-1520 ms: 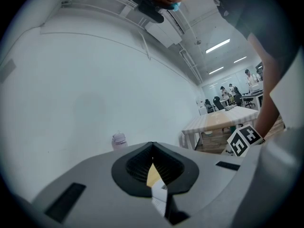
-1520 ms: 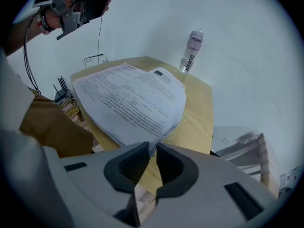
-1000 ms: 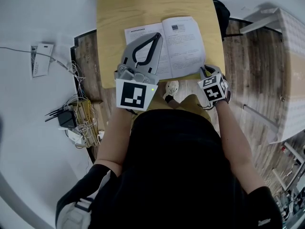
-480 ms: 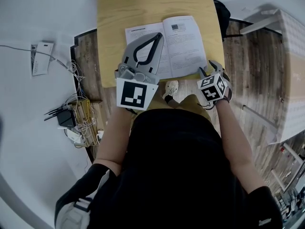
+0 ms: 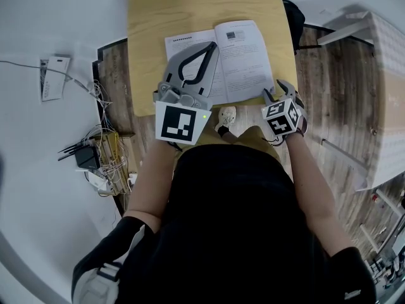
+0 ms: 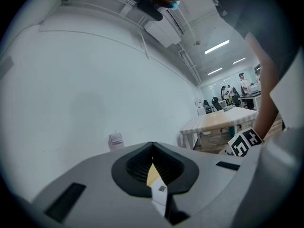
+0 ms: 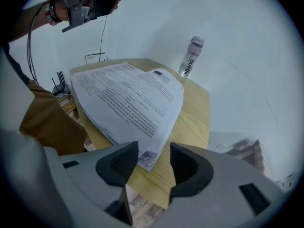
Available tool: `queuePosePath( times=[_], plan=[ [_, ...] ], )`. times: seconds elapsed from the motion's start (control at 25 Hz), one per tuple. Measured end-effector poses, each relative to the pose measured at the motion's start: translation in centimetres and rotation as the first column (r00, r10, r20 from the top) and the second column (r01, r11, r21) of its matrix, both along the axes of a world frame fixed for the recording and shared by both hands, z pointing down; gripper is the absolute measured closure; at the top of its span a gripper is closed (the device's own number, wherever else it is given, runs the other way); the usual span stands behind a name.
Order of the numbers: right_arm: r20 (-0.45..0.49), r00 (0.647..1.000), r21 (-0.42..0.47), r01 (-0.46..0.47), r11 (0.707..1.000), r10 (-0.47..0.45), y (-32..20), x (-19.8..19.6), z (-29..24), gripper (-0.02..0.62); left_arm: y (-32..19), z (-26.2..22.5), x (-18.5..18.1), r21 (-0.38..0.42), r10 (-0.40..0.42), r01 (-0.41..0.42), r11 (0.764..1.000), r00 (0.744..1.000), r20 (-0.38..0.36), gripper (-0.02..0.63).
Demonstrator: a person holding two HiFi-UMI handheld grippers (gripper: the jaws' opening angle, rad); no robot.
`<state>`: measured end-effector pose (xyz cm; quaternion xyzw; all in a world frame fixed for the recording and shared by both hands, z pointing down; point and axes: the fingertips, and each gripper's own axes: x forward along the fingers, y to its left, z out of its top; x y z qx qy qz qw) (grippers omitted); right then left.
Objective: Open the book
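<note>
We make out just one word, and not with certainty: dark capital letters run up the side of the clear bottle (image 7: 191, 56) near the far edge of the table (image 7: 197, 113), and they look like "DURIK". The open book (image 7: 128, 96) carries a heading, many lines of print and a small grey mark at its near corner, all too fine for us to read.
</note>
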<state>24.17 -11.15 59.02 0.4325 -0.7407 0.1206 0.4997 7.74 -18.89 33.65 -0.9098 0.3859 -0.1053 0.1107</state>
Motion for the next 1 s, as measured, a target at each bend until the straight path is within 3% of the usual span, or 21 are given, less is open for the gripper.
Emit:
queuePosePath(
  times=[0.64,1.0],
  plan=[
    [-0.01,1.0,0.033,0.01,0.999,-0.01,-0.1,0.0,-0.3,0.383,0.0,0.0,-0.1,-0.011,-0.014,0.014,1.0,1.0,-0.009,0.602],
    [0.058,0.997,0.201,0.043,0.979,-0.056,-2.9,-2.0,-5.2,0.38,-0.4,-1.1,-0.4,0.017,-0.031,0.031,0.999,0.999,-0.009,0.601]
  ],
)
